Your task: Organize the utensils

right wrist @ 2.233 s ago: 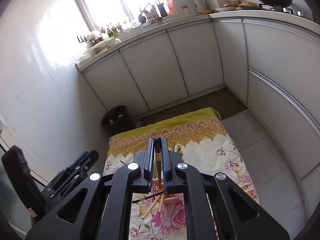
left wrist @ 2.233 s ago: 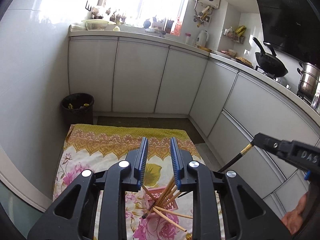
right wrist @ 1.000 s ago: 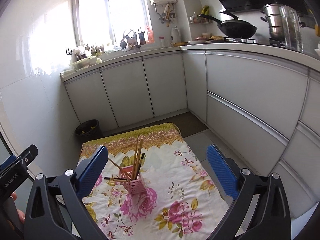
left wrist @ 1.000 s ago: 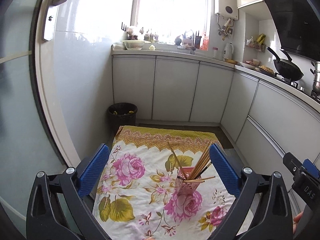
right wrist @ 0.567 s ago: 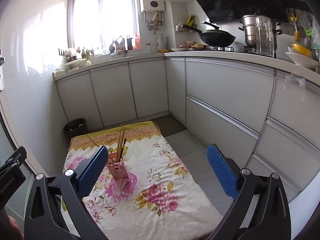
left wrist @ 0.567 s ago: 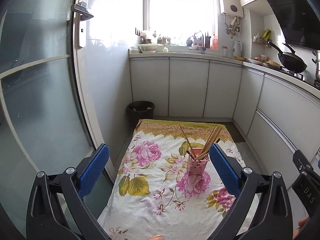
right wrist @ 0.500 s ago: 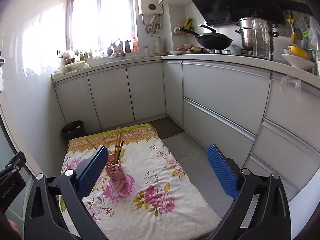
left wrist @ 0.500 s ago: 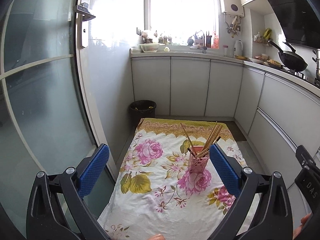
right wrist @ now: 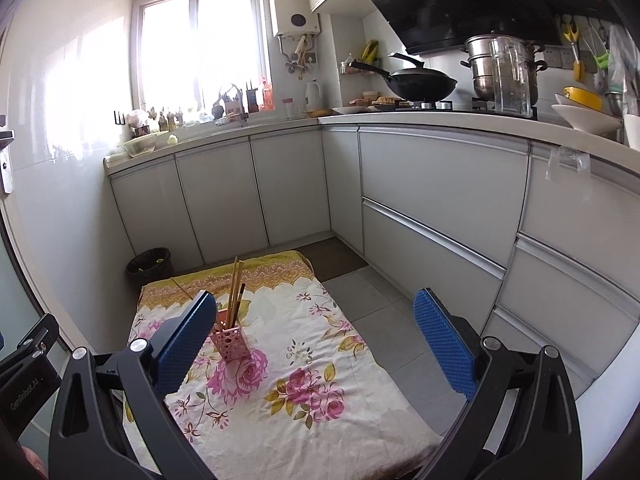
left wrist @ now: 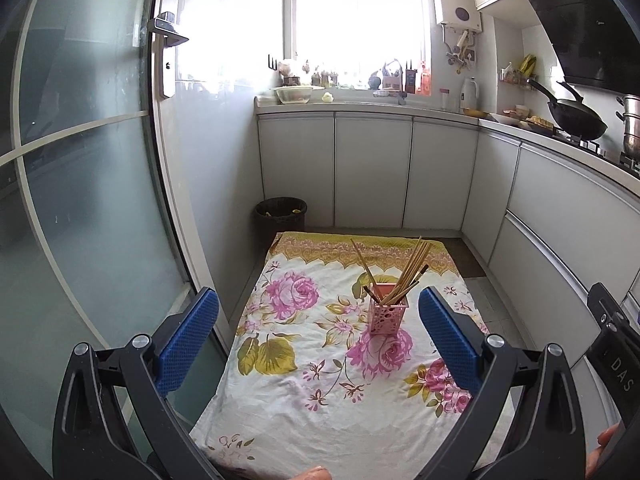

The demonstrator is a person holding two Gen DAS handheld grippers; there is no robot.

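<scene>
Left tongs (left wrist: 318,334) spread wide, empty. Right tongs (right wrist: 316,342) likewise apart, empty. Chopsticks (left wrist: 404,274) standing in pink holder (left wrist: 387,312), upright on flowered cloth (left wrist: 304,360), well clear of both tongs.

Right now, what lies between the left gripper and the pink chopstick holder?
Only bare flowered cloth. In the left wrist view, nothing lies between the open left gripper and the pink chopstick holder.
</scene>
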